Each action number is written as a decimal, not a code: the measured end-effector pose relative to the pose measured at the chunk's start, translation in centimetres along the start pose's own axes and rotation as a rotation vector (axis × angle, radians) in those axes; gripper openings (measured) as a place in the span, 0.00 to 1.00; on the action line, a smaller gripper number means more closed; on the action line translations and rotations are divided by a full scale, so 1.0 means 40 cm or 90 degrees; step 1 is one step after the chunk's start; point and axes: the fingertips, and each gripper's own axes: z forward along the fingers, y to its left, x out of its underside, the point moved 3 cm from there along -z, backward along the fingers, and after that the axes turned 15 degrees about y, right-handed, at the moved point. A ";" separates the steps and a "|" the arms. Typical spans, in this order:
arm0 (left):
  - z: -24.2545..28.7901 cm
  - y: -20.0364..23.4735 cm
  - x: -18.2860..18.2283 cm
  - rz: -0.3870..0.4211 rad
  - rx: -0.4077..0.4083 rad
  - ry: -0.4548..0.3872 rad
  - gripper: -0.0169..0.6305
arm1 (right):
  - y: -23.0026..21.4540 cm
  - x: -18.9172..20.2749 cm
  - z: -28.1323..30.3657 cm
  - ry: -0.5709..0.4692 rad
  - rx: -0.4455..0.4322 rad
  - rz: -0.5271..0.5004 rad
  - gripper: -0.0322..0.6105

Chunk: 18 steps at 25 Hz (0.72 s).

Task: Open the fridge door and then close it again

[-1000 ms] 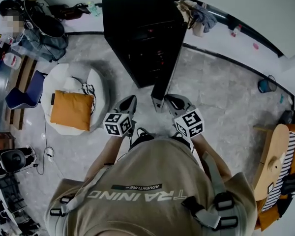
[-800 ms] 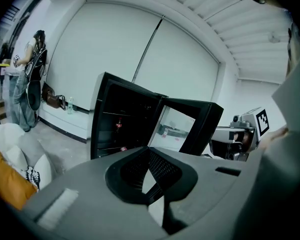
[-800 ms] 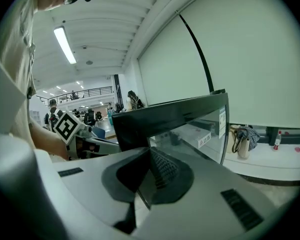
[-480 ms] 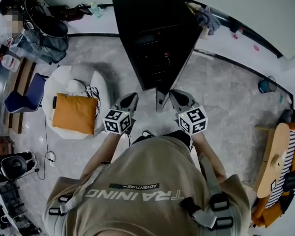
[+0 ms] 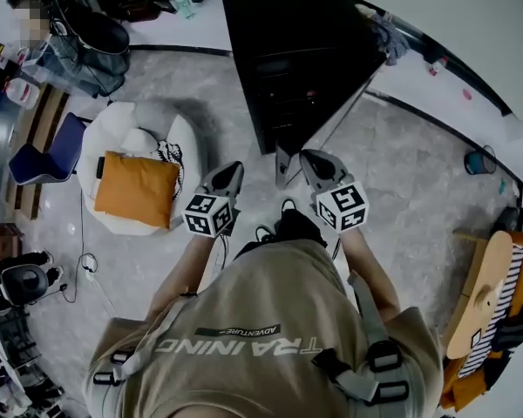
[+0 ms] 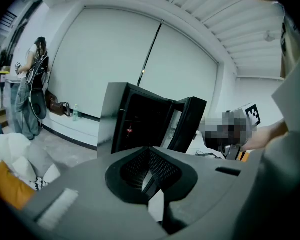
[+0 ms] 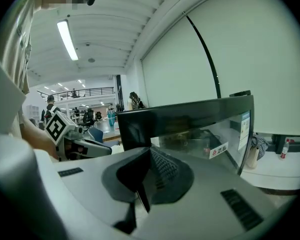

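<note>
A black fridge (image 5: 288, 50) stands on the floor ahead, and its glass door (image 5: 331, 116) is open and slants out toward me. The door's free edge (image 5: 283, 165) ends between my two grippers. My left gripper (image 5: 231, 174) hangs just left of that edge, shut and empty. To the edge's right, my right gripper (image 5: 307, 158) is shut with nothing between its pads, close to the door's outer face. The left gripper view shows the dark fridge interior (image 6: 140, 126) and the door (image 6: 189, 124). In the right gripper view the door glass (image 7: 200, 134) fills the middle.
A white beanbag with an orange cushion (image 5: 135, 190) lies on the floor to the left. A wooden chair (image 5: 481, 290) stands at the right and a blue cup (image 5: 477, 159) beyond it. Bags and a standing person (image 5: 61, 24) are at the far left wall.
The head view has shifted and the fridge sits further right in it. The door slants more toward the fridge front. Both grippers keep their places beside the door's free edge.
</note>
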 end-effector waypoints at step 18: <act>0.028 0.136 -0.077 -0.043 -0.099 0.006 0.03 | -0.029 -0.101 0.205 -0.009 -0.175 -0.085 0.04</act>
